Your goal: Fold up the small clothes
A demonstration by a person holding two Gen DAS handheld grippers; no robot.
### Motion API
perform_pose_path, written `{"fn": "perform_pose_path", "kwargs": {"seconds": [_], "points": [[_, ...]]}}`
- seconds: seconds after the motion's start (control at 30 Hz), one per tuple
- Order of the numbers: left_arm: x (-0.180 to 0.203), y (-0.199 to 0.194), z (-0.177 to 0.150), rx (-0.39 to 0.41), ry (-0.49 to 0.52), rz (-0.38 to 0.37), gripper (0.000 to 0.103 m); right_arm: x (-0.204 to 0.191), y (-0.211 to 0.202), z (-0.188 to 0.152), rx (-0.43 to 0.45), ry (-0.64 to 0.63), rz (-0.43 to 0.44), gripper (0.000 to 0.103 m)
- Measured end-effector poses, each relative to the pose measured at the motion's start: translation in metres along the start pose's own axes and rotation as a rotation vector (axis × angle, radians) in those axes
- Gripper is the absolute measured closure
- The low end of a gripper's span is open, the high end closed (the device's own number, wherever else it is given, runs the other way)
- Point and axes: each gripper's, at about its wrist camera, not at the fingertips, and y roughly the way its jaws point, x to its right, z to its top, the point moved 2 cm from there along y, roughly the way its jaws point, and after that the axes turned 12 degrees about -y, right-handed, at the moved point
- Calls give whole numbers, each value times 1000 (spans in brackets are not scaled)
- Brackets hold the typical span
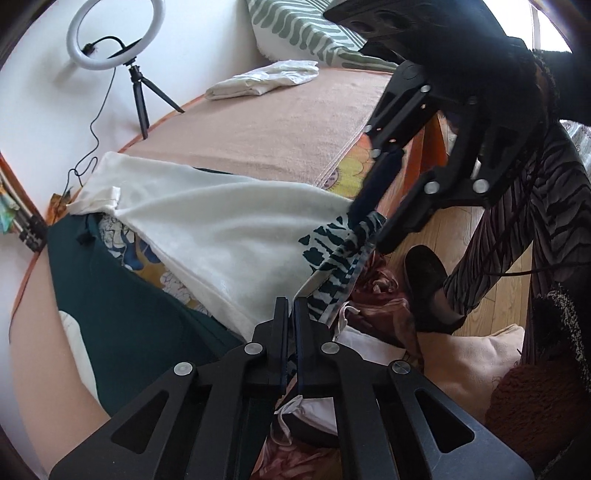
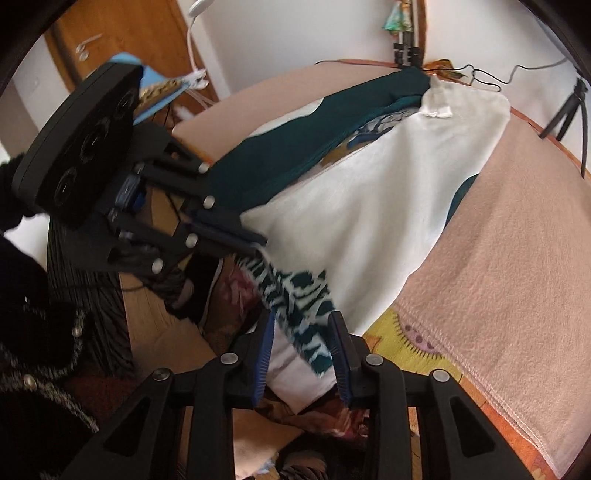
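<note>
A small teal-and-white patterned garment (image 1: pixel 332 254) (image 2: pixel 295 295) hangs stretched off the bed's edge between both grippers. My left gripper (image 1: pixel 291 304) (image 2: pixel 258 238) is shut on one end of it. My right gripper (image 2: pixel 303 336) (image 1: pixel 367 230) has its blue pads apart; the other end of the garment lies between them, not visibly pinched. Behind it on the bed lie a white garment (image 1: pixel 221 229) (image 2: pixel 369 206) and a dark teal garment (image 1: pixel 122 295) (image 2: pixel 314 122).
The bed carries a pink blanket (image 1: pixel 258 129) (image 2: pixel 498 258), a folded white cloth (image 1: pixel 266 79) and a green patterned pillow (image 1: pixel 295 29). A ring light on a tripod (image 1: pixel 110 37) stands by the wall. A person's striped trouser leg (image 1: pixel 535 221) and loose clothes (image 1: pixel 388 306) occupy the wooden floor.
</note>
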Motion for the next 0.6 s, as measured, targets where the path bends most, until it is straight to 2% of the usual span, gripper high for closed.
{"fn": "perform_pose_path", "kwargs": {"seconds": [0.23, 0.3, 0.5, 0.6], "points": [[-1, -1, -1, 9, -3, 2, 101, -14, 9, -9, -61, -62, -56, 86], [0, -1, -1, 12, 4, 8, 101, -20, 15, -12, -88, -99, -109, 89], [-4, -2, -4, 13, -8, 16, 102, -10, 4, -25, -55, -62, -201, 86], [-10, -3, -3, 9, -37, 17, 102, -11, 5, -27, -47, -69, -214, 86]]}}
